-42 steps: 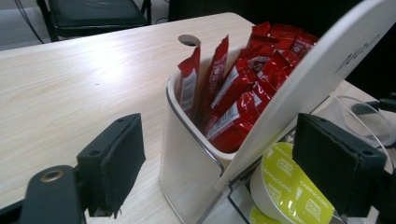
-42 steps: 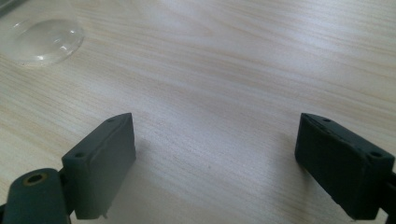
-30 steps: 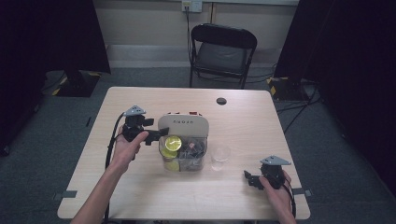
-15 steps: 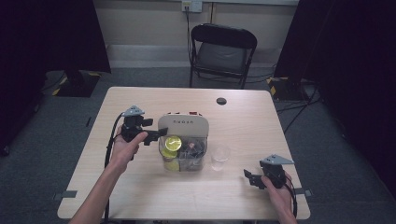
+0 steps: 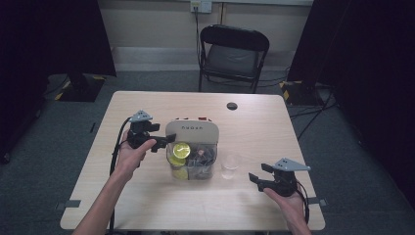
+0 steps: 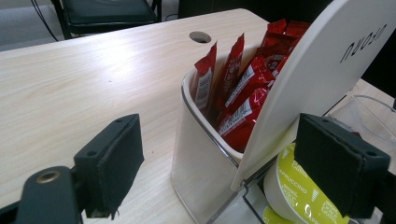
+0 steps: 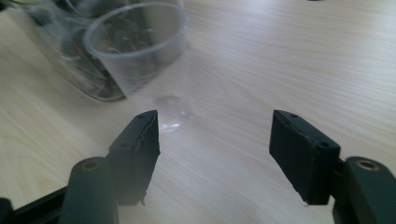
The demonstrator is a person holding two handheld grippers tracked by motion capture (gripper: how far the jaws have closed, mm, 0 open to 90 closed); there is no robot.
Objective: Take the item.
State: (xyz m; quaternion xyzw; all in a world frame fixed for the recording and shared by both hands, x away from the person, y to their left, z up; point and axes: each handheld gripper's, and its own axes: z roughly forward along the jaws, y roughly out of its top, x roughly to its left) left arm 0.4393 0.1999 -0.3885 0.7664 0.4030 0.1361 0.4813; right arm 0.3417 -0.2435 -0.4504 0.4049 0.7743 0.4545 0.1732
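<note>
High view: a pale wooden desk (image 5: 147,210) fills the middle of the frame, with a black folding chair (image 5: 234,51) behind it at top centre. At the desk's centre stands a clear plastic organiser box with a white curved front panel (image 5: 192,132). A small clear plastic cup (image 5: 230,165) sits just to the right of the box. The left hand-held gripper (image 5: 164,143) is left of the box, jaws pointing at its corner. The right hand-held gripper (image 5: 258,178) hovers at lower right, near the cup but apart from it.

Left gripper view: black jaws stand open on either side of the box's near corner, touching nothing that I can see. Red foil sachets (image 6: 238,88) stand upright in the white compartment at centre. A round pod with a yellow-green lid (image 6: 299,196) lies at lower right.

Right gripper view: the cup stands at upper left, blurred, ahead of the jaws. The jaws have just been closing, yet remain apart with only bare desk between them.

The cup looks very light, thin-walled and easily crushed or tipped. A gentle grip across its side wall, just below the rim, seems best.
</note>
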